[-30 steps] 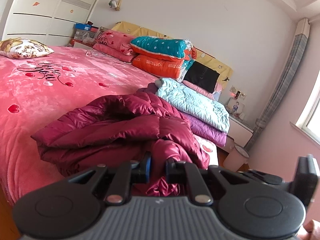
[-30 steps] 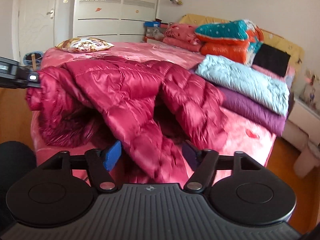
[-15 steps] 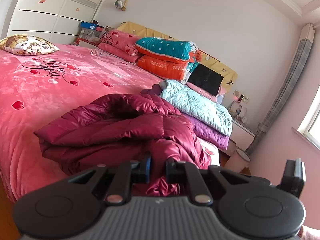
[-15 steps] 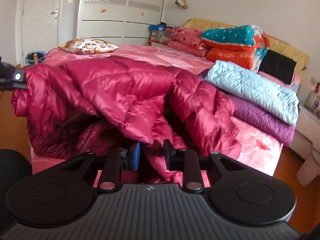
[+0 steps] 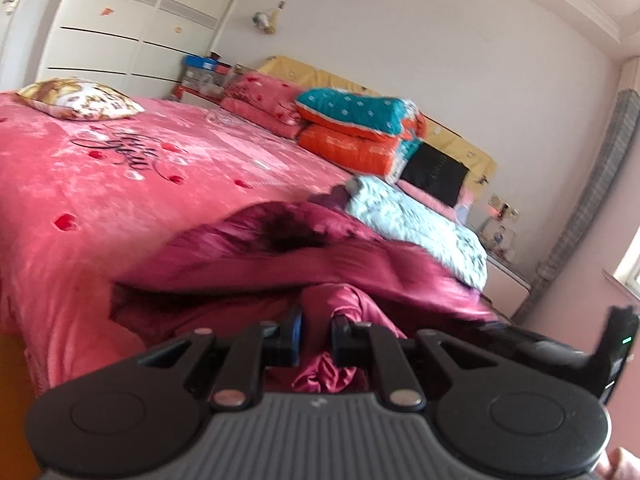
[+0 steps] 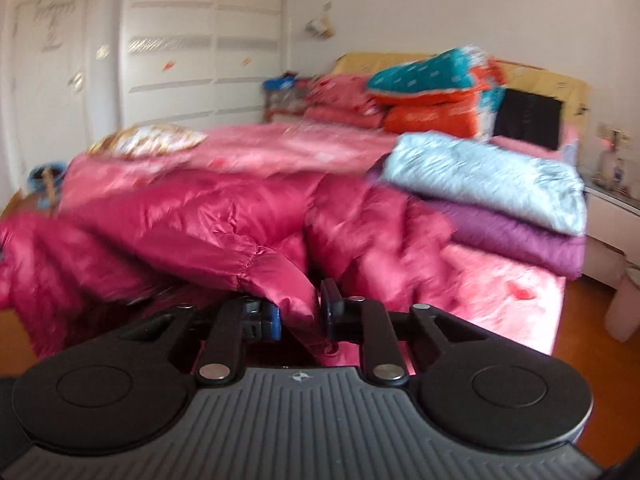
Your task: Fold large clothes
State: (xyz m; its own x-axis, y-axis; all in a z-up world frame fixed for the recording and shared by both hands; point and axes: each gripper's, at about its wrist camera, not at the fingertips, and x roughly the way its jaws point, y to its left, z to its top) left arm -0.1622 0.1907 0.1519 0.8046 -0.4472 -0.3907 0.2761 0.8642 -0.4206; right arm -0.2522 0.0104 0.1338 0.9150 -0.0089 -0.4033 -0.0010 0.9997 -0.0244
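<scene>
Shifted since a second ago: maroon down jacket (image 6: 208, 224) now spread flatter and wider along the near edge of the bed (image 5: 100, 184), its left end hanging past that edge in the right wrist view; earlier bunched higher. Right fingers, wide apart a second ago with fabric merely between them, have just been closing and now pinch a fold of the jacket. Left fingers unchanged, clamped narrow on another fold.

Bed covered in plush pink fleece with red hearts and dark script, soft and matte. Jacket glossy, quilted in puffy channels, crumpled, with a dark opening (image 5: 288, 236) near its top. Beside it, toward the bed's right edge, a folded pale blue quilted garment (image 6: 484, 176) stacked on a folded purple one (image 6: 520, 236), both flat and rectangular. Stack of teal and orange quilts (image 5: 356, 132) at the head of the bed; patterned pillow (image 5: 80, 98) toward the far left edge.

Right gripper (image 6: 301, 314): stitched hem of the jacket squeezed between blue-padded fingers (image 6: 273, 320), fabric bulging above them. Left gripper (image 5: 316, 334): satin bunch squeezed between the fingers (image 5: 294, 332), cloth spilling below them.
</scene>
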